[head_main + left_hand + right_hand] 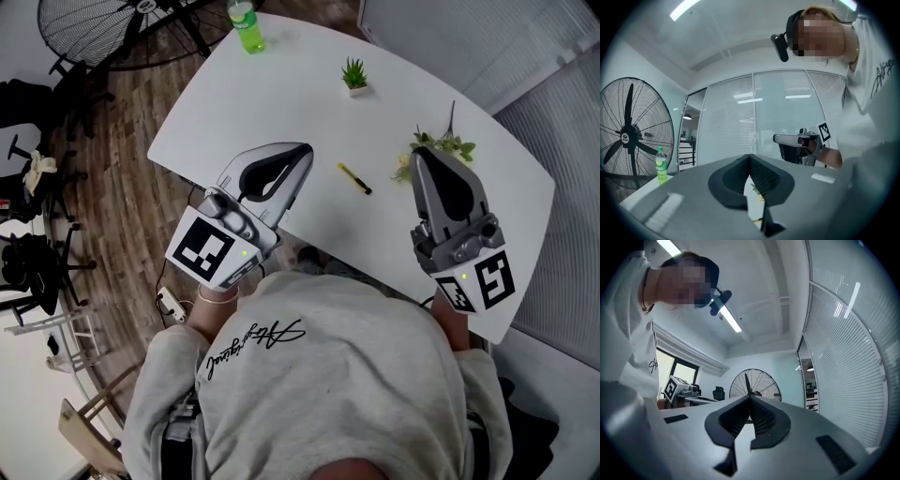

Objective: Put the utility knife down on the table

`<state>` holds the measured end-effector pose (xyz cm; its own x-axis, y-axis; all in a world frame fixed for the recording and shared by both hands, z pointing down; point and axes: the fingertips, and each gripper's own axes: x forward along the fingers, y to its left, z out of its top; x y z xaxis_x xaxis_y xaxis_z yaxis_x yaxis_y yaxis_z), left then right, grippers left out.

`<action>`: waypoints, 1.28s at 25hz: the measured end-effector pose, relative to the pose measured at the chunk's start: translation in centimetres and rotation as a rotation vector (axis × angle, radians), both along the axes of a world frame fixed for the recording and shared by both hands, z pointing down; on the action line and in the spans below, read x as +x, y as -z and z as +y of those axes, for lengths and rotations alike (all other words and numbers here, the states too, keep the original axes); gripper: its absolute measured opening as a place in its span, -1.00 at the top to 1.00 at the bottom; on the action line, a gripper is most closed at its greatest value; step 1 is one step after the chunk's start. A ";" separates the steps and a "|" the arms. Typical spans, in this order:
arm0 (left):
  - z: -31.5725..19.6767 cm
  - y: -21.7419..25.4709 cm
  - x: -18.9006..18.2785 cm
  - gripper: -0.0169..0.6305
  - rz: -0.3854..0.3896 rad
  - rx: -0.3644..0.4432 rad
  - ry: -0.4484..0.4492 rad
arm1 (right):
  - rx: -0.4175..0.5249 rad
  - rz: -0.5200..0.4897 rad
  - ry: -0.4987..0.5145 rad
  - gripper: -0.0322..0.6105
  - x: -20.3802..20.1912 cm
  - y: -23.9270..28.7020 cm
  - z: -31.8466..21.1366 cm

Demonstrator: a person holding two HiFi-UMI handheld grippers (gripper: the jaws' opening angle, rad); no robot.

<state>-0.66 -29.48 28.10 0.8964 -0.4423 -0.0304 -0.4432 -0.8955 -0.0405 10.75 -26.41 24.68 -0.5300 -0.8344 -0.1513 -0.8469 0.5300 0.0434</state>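
Utility knife (354, 178) lay on desk (281, 94), left hand-held gripper (304, 151) and right hand-held gripper (419, 154) both clenched empty; placing seemingly done, only withdrawal left.

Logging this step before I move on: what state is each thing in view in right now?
Utility knife: lying flat on the table, free of both grippers.
Left gripper: shut, empty.
Right gripper: shut, empty.
Green bottle: upright, capped.
Small potted plant: upright.
Fan: not spinning.
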 end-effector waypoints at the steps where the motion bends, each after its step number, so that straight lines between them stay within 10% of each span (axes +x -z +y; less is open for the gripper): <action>1: 0.0 0.1 0.0 0.96 0.002 0.001 -0.001 | -0.003 -0.010 0.004 0.89 0.1 0.0 0.1; 32: -0.5 0.5 0.4 0.95 0.013 0.005 0.005 | -0.078 0.068 -0.009 0.89 -0.1 -1.6 -0.8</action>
